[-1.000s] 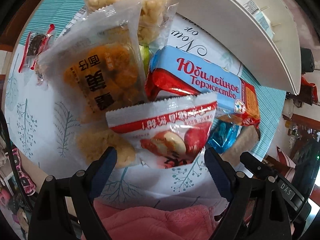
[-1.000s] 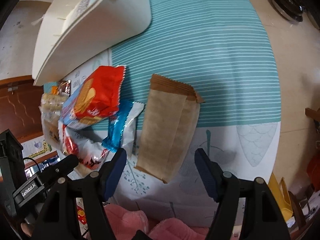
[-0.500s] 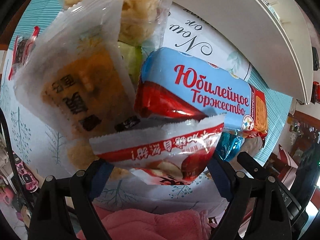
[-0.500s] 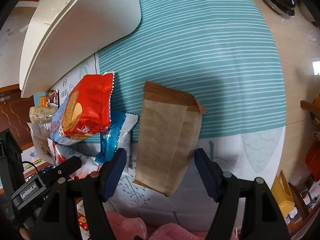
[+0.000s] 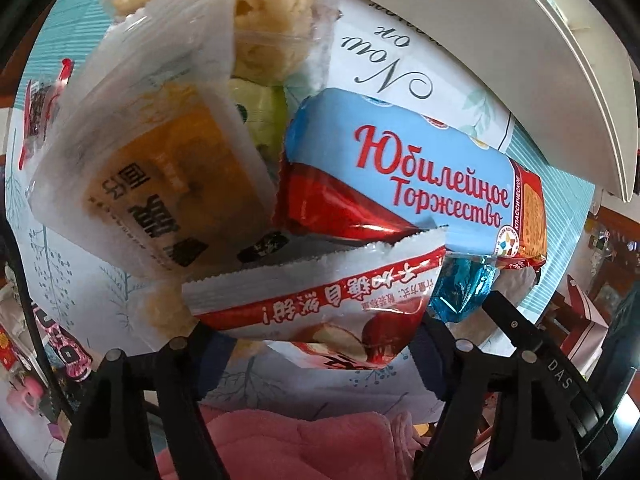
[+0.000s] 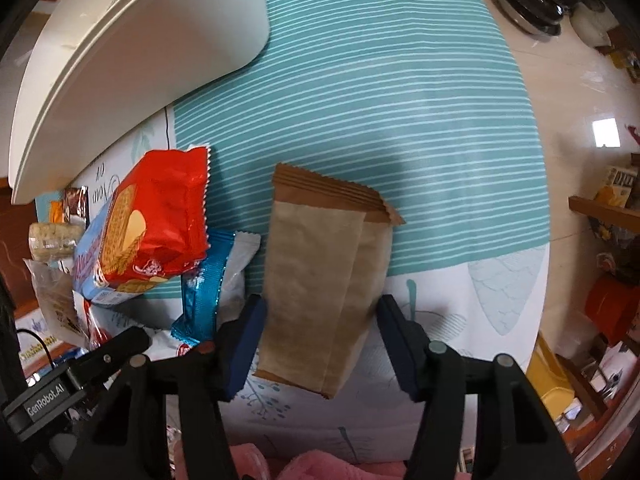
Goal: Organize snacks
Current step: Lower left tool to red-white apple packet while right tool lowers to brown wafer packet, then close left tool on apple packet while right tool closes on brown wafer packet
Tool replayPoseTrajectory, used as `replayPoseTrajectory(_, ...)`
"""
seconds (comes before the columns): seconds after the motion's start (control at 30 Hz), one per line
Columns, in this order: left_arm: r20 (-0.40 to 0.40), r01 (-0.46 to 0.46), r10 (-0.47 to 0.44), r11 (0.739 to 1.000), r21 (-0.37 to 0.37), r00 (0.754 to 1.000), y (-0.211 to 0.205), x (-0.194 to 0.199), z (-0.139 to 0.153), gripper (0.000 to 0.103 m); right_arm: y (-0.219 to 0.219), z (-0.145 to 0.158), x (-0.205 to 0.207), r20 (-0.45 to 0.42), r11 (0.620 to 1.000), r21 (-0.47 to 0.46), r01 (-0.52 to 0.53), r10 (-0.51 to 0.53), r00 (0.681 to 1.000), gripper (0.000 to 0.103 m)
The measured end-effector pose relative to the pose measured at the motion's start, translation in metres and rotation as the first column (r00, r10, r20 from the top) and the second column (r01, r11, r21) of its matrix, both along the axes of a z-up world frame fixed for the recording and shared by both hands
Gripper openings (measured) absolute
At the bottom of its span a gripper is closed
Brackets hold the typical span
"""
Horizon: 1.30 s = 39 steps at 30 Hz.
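Observation:
In the left wrist view my left gripper (image 5: pixel 320 344) is closing, and its pads touch both sides of a white and red apple snack packet (image 5: pixel 320 304) at the near edge of a snack pile. Behind the packet lie a blue and red biscuit pack (image 5: pixel 420 176), a clear packet with an orange cake (image 5: pixel 160 160) and a pale rice crisp packet (image 5: pixel 272 12). In the right wrist view my right gripper (image 6: pixel 320 336) is closing around a brown paper packet (image 6: pixel 320 272) flat on the cloth. Its left pad touches the packet and a thin gap shows at the right pad.
A white tray (image 5: pixel 500 40) stands behind the pile, its rim (image 6: pixel 140 40) at the upper left in the right view. A blue foil packet (image 6: pixel 204 292) lies between the biscuit pack (image 6: pixel 152 232) and the brown packet. Teal striped cloth (image 6: pixel 400 80) stretches beyond. A pink sleeve (image 5: pixel 300 448) is below.
Both pairs of jaws have narrowed. The left gripper sank closer onto the apple packet. The right gripper slid over the brown packet, whose lower half now lies between its fingers.

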State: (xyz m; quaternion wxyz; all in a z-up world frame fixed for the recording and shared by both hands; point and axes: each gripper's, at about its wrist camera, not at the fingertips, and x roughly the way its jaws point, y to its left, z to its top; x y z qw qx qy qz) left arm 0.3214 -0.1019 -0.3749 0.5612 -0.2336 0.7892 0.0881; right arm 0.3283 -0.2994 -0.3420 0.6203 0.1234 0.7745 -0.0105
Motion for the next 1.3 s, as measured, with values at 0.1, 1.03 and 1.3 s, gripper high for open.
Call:
replayPoseTrajectory(0.1, -0.004, 0.002, -0.002, 1.000, -0.005, 1.000, -0.001, -0.006, -0.001, 0.070, -0.006, 0.002, 0.000, 0.005, 1.000, 0.015, 0.019, -0.020, 1.000, 0.052)
replayPoseTrajectory(1.03, 0.144, -0.038, 0.031, 0.998, 0.050, 0.989, 0.005, -0.092, 0.078, 0.063, 0.006, -0.003, 0.023, 0.016, 1.000, 0.023, 0.020, -0.021, 1.000, 0.063)
replayPoseTrajectory(1.3, 0.178, -0.105, 0.090, 0.991, 0.081, 0.980, 0.006, -0.115, 0.094, 0.063, 0.033, 0.001, 0.023, 0.036, 0.988, -0.102, -0.118, 0.122, 0.992, 0.063)
